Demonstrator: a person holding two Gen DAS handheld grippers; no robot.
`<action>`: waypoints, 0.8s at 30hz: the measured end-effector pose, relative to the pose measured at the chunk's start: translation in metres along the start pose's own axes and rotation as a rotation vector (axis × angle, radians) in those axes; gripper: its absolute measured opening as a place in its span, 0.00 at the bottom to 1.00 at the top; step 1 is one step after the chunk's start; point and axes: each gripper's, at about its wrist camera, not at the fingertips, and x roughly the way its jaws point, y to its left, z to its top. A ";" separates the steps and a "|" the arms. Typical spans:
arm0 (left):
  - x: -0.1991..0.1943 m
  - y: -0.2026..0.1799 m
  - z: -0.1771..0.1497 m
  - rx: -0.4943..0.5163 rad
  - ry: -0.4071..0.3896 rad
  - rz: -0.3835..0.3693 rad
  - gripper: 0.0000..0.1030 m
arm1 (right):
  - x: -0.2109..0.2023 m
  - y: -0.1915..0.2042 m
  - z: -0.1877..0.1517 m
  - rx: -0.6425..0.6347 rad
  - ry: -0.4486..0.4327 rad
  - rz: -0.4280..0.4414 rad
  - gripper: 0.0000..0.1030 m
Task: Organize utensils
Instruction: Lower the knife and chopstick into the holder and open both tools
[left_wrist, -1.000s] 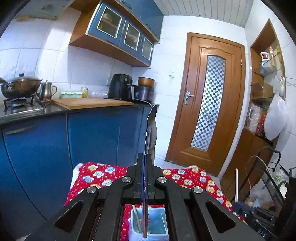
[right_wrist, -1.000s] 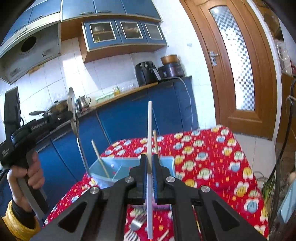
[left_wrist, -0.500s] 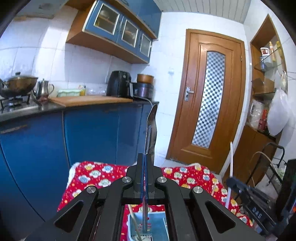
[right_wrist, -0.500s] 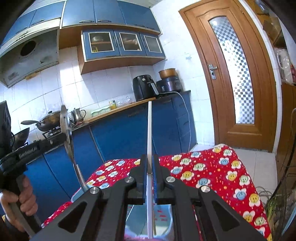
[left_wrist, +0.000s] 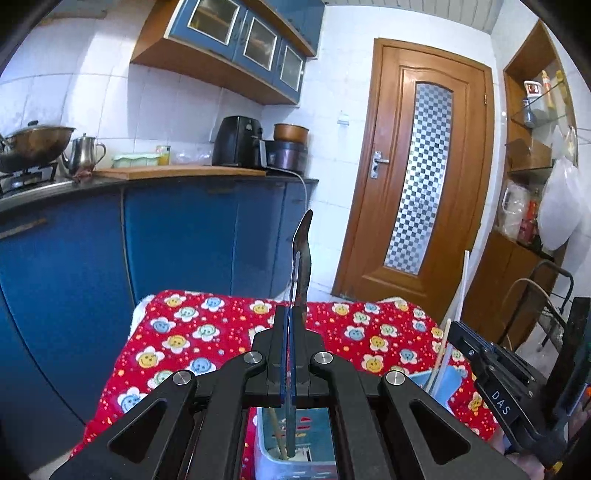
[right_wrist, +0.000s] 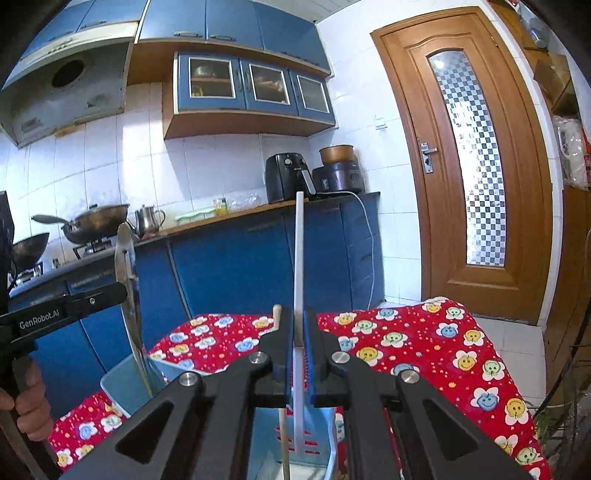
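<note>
My left gripper (left_wrist: 291, 314) is shut on a metal spoon (left_wrist: 301, 258), bowl end up, handle reaching down into a light blue plastic bin (left_wrist: 264, 448) below the jaws. The same spoon (right_wrist: 127, 295) and left gripper show at the left of the right wrist view. My right gripper (right_wrist: 300, 325) is shut on a white chopstick (right_wrist: 298, 258), held upright, its lower end inside the blue bin (right_wrist: 125, 387). A wooden chopstick (right_wrist: 276, 321) stands in the bin beside it. The white chopstick also shows in the left wrist view (left_wrist: 461, 291).
The bin sits on a table with a red flowered cloth (left_wrist: 192, 343). Blue kitchen cabinets (left_wrist: 177, 240) and a counter with pots stand behind. A wooden door (left_wrist: 417, 184) is at the back right, shelves (left_wrist: 532, 206) to the right.
Both grippers have come lower and closer over the bin. The spoon handle and the white chopstick now reach into it. Both stay shut.
</note>
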 end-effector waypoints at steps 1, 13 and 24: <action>0.001 0.000 -0.002 0.001 0.005 -0.002 0.00 | 0.000 0.001 -0.001 -0.002 0.005 0.000 0.07; 0.000 0.005 -0.010 -0.013 0.057 -0.010 0.09 | -0.002 0.009 -0.007 -0.025 0.074 0.011 0.11; -0.020 0.004 -0.012 -0.013 0.074 -0.031 0.12 | -0.028 0.015 0.001 -0.011 0.060 0.035 0.25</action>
